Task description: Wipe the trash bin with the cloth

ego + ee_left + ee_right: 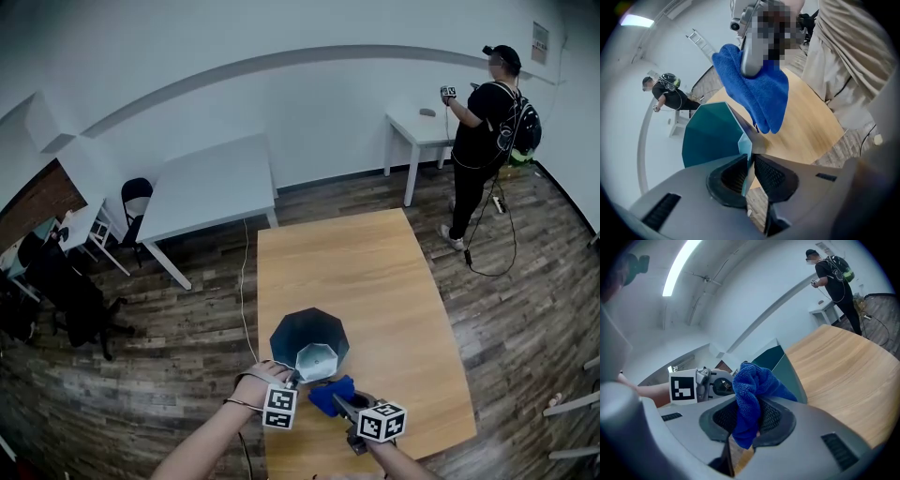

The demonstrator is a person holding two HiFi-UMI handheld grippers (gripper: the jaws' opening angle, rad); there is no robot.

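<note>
Head view: On the near end of a wooden table (375, 281), the dark teal trash bin (305, 330) sits just ahead of both hands, a pale hexagonal face turned toward the wearer. The left gripper (292, 380) reaches down onto its near edge. The right gripper (339, 401) carries the blue cloth (330, 394) just beside the bin, to its right and nearer the wearer; whether the cloth touches the bin cannot be told. A person (487, 122) stands at a white desk far behind.

Left gripper view: The left gripper (749, 166) is clamped on the thin edge of the trash bin (710, 136), whose wall runs away from the jaws. The cloth (757, 93) hangs above and beyond, over the bin's right flank.

Right gripper view: The right gripper (750, 420) is clenched on the bunched cloth (752, 390). The trash bin (780, 363) lies straight ahead, just beyond the cloth, with the left gripper's marker cube (683, 387) to its left. With the left hand steadying the bin, the right hand looks the one placed to wipe, needing only a short push forward.
</note>
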